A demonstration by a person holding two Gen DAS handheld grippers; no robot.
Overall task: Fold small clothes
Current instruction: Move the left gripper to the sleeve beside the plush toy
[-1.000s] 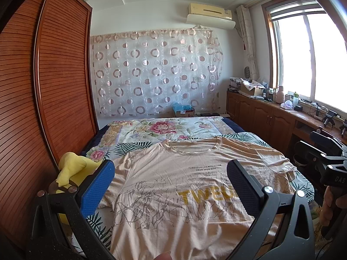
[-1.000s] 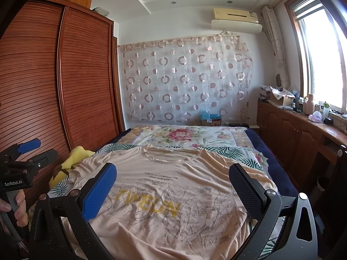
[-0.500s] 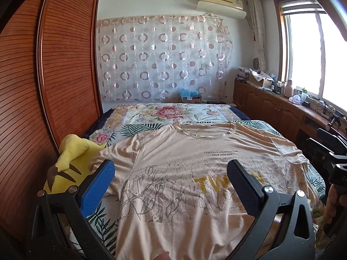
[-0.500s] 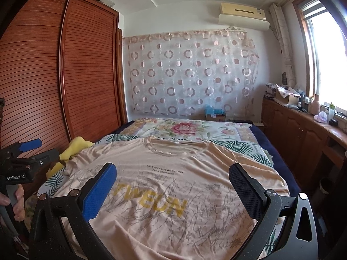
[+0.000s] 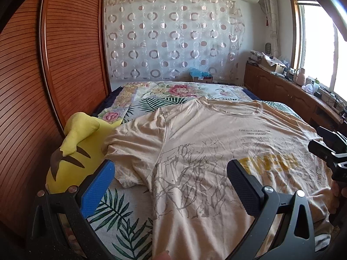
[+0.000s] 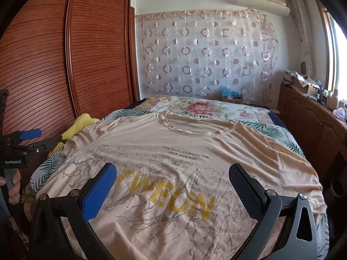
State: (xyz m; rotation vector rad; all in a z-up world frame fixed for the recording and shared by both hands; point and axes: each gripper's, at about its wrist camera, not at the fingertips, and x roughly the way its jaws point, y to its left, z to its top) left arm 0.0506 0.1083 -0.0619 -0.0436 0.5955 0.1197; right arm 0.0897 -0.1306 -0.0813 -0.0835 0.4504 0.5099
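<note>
A beige T-shirt (image 5: 208, 143) (image 6: 180, 151) with yellow letters and a grey line print lies spread face up on the bed, collar toward the far end. Its left sleeve (image 5: 130, 149) rests against a yellow plush toy (image 5: 73, 151). My left gripper (image 5: 171, 177) hovers open over the shirt's left half, nothing between its fingers. Over the chest print my right gripper (image 6: 173, 179) stands open, also with nothing in it. Each gripper shows at the edge of the other's view, held by a hand (image 6: 13, 186).
The bed (image 5: 121, 216) has a leaf and flower cover. A slatted wooden wardrobe (image 5: 43, 75) runs close along the left. Wooden cabinets (image 6: 308, 121) with clutter line the right under a window. A circle-patterned curtain (image 6: 206, 54) hangs at the far wall.
Both grippers have come forward and lower over the shirt, and the left view has swung left toward the sleeve and plush toy. The shirt lies as before.
</note>
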